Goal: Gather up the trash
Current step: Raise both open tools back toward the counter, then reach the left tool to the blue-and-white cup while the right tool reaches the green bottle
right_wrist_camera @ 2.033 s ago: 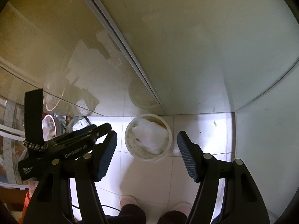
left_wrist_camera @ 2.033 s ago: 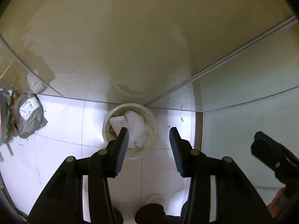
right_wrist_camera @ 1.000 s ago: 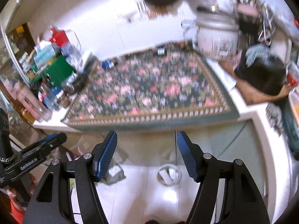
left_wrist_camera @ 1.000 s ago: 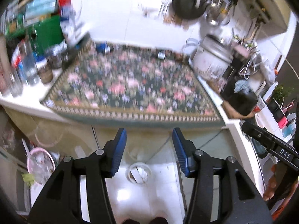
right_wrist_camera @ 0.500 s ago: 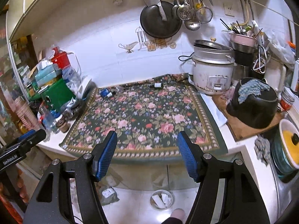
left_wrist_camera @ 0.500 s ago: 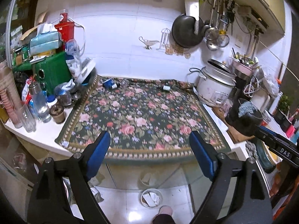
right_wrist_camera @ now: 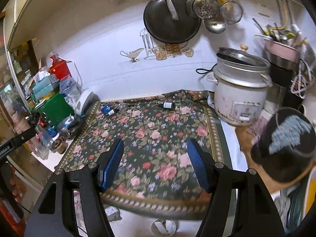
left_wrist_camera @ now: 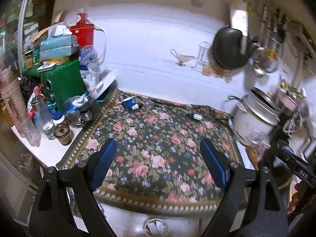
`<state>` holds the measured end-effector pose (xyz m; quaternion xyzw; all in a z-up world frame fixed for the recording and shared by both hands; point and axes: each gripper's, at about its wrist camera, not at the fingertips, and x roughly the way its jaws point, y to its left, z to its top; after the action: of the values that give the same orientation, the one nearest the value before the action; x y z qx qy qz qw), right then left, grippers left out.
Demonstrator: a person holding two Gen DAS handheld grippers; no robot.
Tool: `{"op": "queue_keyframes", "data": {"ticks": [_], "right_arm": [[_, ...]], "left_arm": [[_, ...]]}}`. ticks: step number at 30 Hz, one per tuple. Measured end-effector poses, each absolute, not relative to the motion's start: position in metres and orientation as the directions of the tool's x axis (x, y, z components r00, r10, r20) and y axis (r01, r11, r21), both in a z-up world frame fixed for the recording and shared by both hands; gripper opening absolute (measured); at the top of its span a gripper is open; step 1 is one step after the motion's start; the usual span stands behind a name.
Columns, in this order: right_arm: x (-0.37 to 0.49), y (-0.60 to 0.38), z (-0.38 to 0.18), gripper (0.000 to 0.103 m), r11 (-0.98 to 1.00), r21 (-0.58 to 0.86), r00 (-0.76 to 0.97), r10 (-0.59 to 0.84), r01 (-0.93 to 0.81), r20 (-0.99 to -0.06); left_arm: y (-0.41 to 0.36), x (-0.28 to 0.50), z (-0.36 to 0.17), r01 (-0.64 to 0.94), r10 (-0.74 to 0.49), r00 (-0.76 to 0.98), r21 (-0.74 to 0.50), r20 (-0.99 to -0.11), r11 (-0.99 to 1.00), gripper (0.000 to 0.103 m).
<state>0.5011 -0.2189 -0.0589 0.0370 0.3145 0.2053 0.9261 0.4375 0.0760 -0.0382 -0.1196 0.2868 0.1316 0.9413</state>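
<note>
Ahead of my grippers lay a counter [right_wrist_camera: 227,136] under a floral cloth [right_wrist_camera: 158,138], backed by a white tiled wall [right_wrist_camera: 110,67]. Below the counter's near edge I saw pale floor tiles [left_wrist_camera: 128,223]. The lighting was bright and indoor.

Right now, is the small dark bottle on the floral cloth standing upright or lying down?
Lying down: the small dark bottle rests on its side on the floral cloth, label facing up.

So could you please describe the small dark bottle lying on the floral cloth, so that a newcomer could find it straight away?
Start at the big white rice cooker on the right of the counter. Just left of its base, near the back edge of the floral cloth, a small dark bottle lies on its side. Unlike the blue piece of litter further left, it has a white label.
</note>
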Motion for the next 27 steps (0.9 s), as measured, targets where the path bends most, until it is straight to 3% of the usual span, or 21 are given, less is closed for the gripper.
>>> {"op": "queue_keyframes", "data": {"ticks": [14, 27], "right_arm": [[0.625, -0.188, -0.087, 0.063, 0.923, 0.226, 0.670, 0.383, -0.312, -0.636], [0.740, -0.112, -0.141, 0.063, 0.970, 0.191, 0.624, 0.242, -0.148, -0.743]], "left_arm": [[0.136, 0.560, -0.054, -0.374, 0.237, 0.758, -0.108, -0.608, 0.921, 0.087], [0.271, 0.733, -0.161, -0.351, 0.107, 0.692, -0.203, -0.714, 0.914, 0.087]]}}
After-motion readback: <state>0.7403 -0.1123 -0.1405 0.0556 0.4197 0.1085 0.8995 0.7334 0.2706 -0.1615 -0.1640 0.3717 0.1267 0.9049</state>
